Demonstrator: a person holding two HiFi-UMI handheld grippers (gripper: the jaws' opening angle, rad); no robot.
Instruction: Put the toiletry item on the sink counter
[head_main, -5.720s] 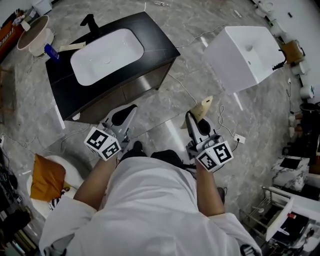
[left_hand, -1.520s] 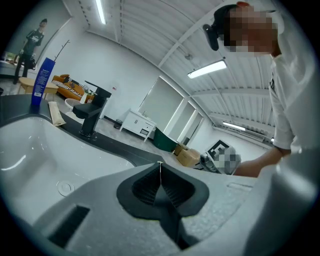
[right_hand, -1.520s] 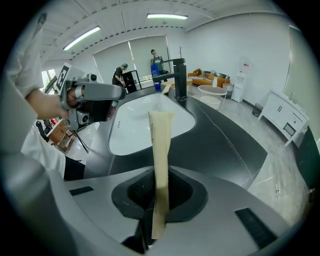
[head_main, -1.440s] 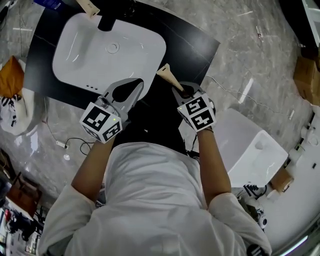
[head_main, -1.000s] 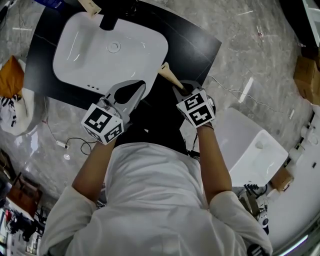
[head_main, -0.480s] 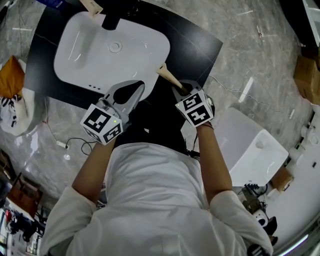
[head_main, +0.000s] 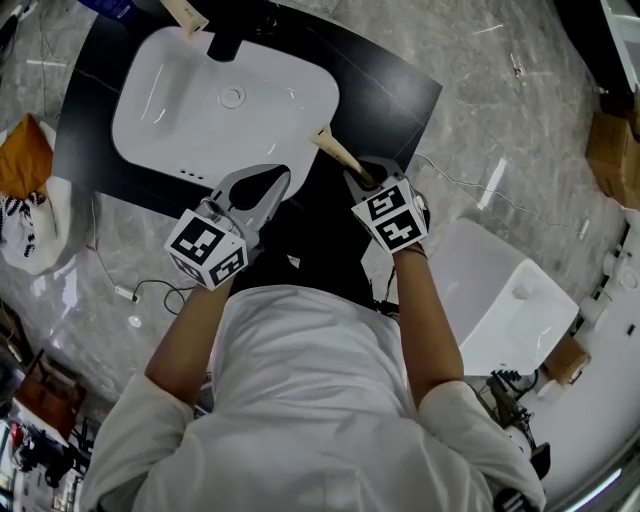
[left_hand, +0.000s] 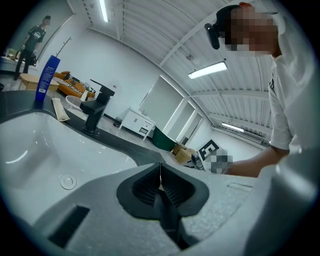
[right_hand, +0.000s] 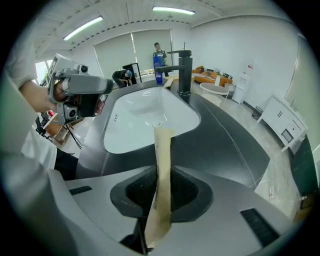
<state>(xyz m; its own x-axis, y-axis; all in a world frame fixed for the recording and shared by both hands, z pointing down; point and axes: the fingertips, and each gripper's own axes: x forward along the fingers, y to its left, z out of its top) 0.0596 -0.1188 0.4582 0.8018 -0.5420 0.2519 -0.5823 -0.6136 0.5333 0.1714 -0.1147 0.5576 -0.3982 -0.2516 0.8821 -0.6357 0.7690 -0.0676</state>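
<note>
At the centre of the head view, your right gripper (head_main: 362, 178) clamps a beige tube (head_main: 335, 150) whose free end reaches over the black counter (head_main: 380, 90), just beside the white basin (head_main: 200, 110). Your left gripper (head_main: 270, 180) sits at the basin's near rim. In the left gripper view, its jaws are pressed together on nothing. In the right gripper view, the tube stands low centre between the jaws, pointing toward the faucet (right_hand: 184, 70).

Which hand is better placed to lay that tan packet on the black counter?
Right: the right gripper is shut on the tan packet, above the sink counter. The left gripper is shut and empty.
</note>
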